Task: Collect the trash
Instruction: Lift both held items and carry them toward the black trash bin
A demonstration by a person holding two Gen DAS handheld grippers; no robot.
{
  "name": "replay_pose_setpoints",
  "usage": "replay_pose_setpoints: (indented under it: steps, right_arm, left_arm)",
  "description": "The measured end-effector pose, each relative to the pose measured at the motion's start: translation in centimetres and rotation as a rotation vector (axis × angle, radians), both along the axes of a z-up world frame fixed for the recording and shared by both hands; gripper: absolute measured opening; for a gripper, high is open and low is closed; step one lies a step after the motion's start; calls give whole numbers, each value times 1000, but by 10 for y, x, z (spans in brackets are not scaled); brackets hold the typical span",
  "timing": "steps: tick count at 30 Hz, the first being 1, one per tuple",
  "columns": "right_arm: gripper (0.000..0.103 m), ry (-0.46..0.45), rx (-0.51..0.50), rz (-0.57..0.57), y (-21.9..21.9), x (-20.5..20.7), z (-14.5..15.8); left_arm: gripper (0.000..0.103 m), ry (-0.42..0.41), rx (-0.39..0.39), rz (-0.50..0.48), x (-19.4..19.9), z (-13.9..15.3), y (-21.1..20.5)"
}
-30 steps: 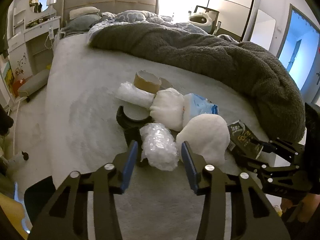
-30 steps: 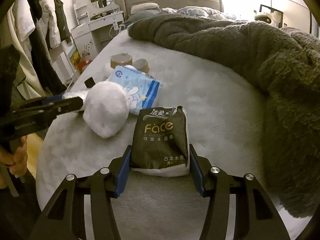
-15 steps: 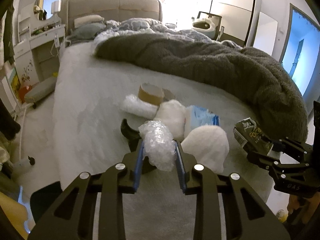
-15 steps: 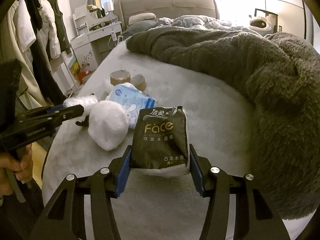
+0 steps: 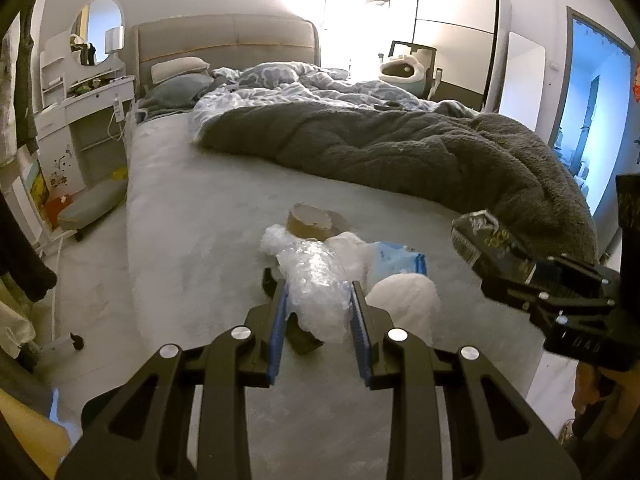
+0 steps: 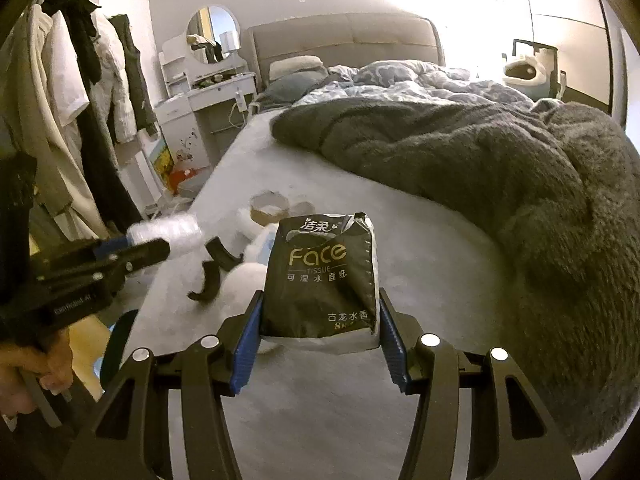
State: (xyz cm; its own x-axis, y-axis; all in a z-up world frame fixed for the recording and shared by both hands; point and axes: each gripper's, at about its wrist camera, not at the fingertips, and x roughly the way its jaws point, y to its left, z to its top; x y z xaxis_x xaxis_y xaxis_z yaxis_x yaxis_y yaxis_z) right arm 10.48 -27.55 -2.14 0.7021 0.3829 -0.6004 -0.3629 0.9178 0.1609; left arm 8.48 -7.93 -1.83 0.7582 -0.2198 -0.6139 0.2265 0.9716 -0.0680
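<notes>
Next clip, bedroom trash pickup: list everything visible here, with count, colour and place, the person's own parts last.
crumpled clear bubble wrap: one, clear, between the left jaws.
dark Face tissue pack: one, dark olive with gold lettering, between the right jaws.
brown cardboard tape rolls: two, brown, far end of the pile on the bed.
blue-and-white tissue packet: one, in the pile.
white fluffy lumps: at least two, white, in the pile.
curved black pieces: two, black, beside the pile.
grey fleece blanket: one, across the bed.
pale grey bed cover: one, under everything.
left gripper: black, blue pads, shut on the wrap.
right gripper: same, shut on the pack.
</notes>
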Motion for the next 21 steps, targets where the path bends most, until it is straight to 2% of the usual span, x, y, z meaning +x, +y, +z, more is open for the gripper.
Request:
replay_pose_setpoints:
  steps: [11, 21]
  right_arm:
    - [54, -29, 18, 67, 33, -1, 13]
    - [54, -33, 22, 111, 61, 2, 16]
  left_arm:
    - [32, 45, 3, 98, -1, -8, 42]
    - [32, 55, 8, 138, -4, -12, 67]
